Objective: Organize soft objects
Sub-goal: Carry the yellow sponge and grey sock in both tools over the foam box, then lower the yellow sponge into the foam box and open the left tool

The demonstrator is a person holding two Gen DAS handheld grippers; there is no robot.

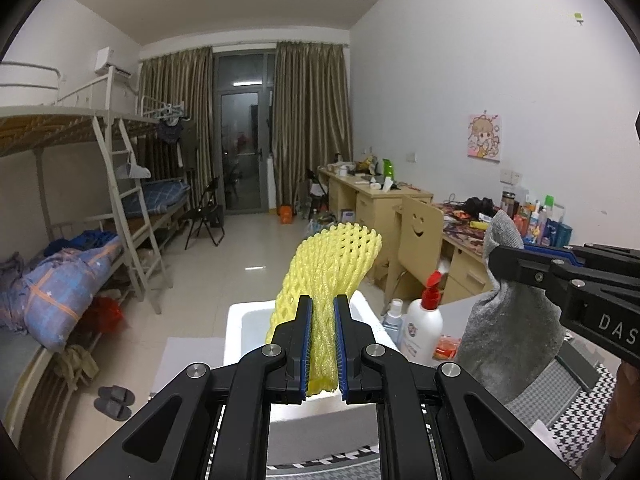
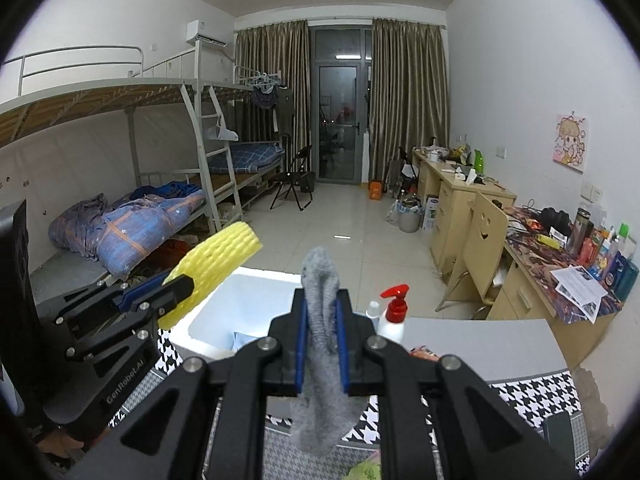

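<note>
My left gripper (image 1: 323,304) is shut on a yellow foam net sleeve (image 1: 334,256) and holds it up above a white foam box (image 1: 240,328). The sleeve also shows in the right wrist view (image 2: 216,264), with the left gripper (image 2: 182,286) at the left. My right gripper (image 2: 322,300) is shut on a grey sock (image 2: 320,280), which hangs below the fingers over the box (image 2: 208,316). In the left wrist view the sock (image 1: 508,320) hangs from the right gripper (image 1: 496,258) at the right.
A white pump bottle with a red top (image 2: 394,316) and a small clear bottle (image 2: 373,310) stand right of the box. The table has a houndstooth cloth (image 2: 536,396). Behind are bunk beds (image 2: 132,216), desks (image 2: 472,196) and a wooden chair (image 2: 476,248).
</note>
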